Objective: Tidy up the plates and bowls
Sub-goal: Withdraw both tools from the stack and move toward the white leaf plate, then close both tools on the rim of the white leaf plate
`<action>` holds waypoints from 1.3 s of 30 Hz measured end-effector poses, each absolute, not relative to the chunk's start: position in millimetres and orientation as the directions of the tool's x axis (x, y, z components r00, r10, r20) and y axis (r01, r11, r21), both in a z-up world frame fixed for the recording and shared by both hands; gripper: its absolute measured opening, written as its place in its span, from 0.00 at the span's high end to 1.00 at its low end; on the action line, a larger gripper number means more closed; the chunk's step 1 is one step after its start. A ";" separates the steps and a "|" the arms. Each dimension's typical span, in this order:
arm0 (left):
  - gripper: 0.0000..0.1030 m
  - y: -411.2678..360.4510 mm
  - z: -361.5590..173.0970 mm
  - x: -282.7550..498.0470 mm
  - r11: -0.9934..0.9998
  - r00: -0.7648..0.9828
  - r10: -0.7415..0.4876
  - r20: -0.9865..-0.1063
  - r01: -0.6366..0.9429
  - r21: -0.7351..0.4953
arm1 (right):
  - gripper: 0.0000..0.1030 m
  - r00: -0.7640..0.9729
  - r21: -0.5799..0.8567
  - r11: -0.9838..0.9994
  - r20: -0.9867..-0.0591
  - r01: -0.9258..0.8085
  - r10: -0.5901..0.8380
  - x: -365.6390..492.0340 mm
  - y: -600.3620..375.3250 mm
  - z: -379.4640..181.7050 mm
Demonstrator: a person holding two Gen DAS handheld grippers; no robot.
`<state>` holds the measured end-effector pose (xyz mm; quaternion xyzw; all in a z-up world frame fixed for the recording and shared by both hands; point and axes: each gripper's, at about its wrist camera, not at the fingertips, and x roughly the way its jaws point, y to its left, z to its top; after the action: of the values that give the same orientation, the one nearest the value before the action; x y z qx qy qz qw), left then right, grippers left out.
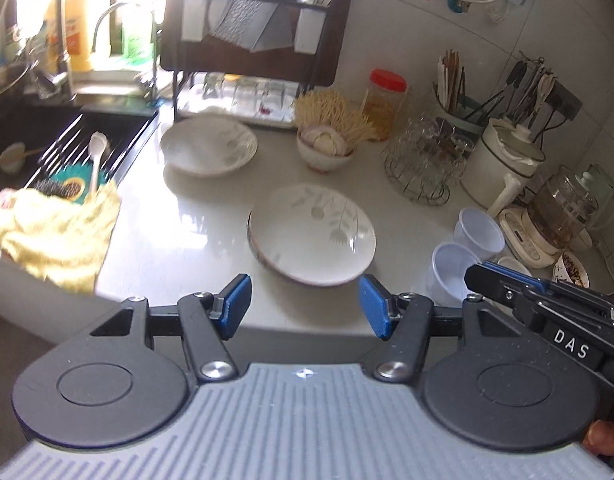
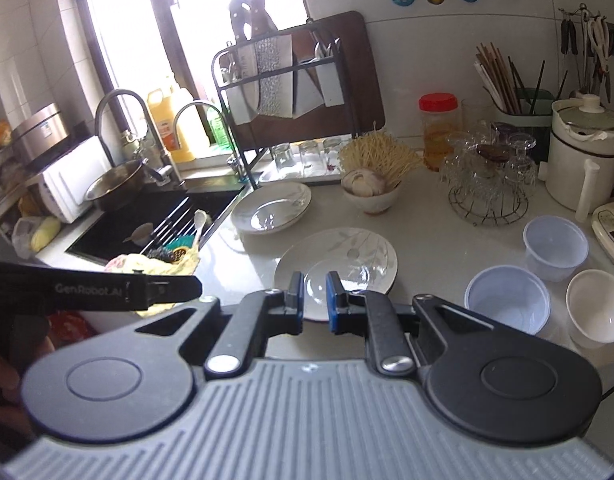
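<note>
We are hovering over the near plate (image 1: 313,236) on the countertop (image 1: 187,224), our left gripper (image 1: 305,306) spread wide and our right gripper (image 2: 315,294) nearly closed, both empty, likely needing to pinch its rim and stack it on the far plate (image 1: 208,145).

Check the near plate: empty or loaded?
Empty. The near plate shows only its leaf pattern and glare, with nothing on it; the left wrist view shows the same bare face.

The glossy white ceramic leaf-patterned plate (image 2: 359,258) lies on a polished pale counter (image 2: 435,236); the crumpled yellow cloth (image 1: 63,232) looks soft and matt.
</note>
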<state>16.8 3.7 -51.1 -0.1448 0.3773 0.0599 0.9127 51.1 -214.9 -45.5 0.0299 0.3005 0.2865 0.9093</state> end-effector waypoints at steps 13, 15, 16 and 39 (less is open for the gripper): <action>0.36 25.2 -72.8 26.1 0.939 0.670 -0.013 -0.743 -0.247 -0.239 | 0.85 0.613 0.256 0.841 -0.589 -0.476 0.526 62.4 -202.0 -63.3; 0.36 32.7 -75.4 41.8 0.944 0.664 -0.024 -0.747 -0.231 -0.236 | 0.85 0.621 0.253 0.853 -0.596 -0.456 0.509 72.7 -195.8 -65.6; 0.36 37.6 -76.5 50.0 0.944 0.662 -0.032 -0.749 -0.225 -0.239 | 0.85 0.623 0.254 0.859 -0.601 -0.445 0.500 78.8 -192.3 -66.4; 0.36 181.0 -118.7 221.5 0.934 0.611 -0.095 -0.786 -0.219 -0.284 | 0.85 0.575 0.278 0.892 -0.686 -0.357 0.445 216.2 -96.3 -88.3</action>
<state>221.5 181.0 -118.7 -0.1789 0.4394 0.0352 0.8796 216.2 -96.3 -88.3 0.0546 0.4013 0.2264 0.8859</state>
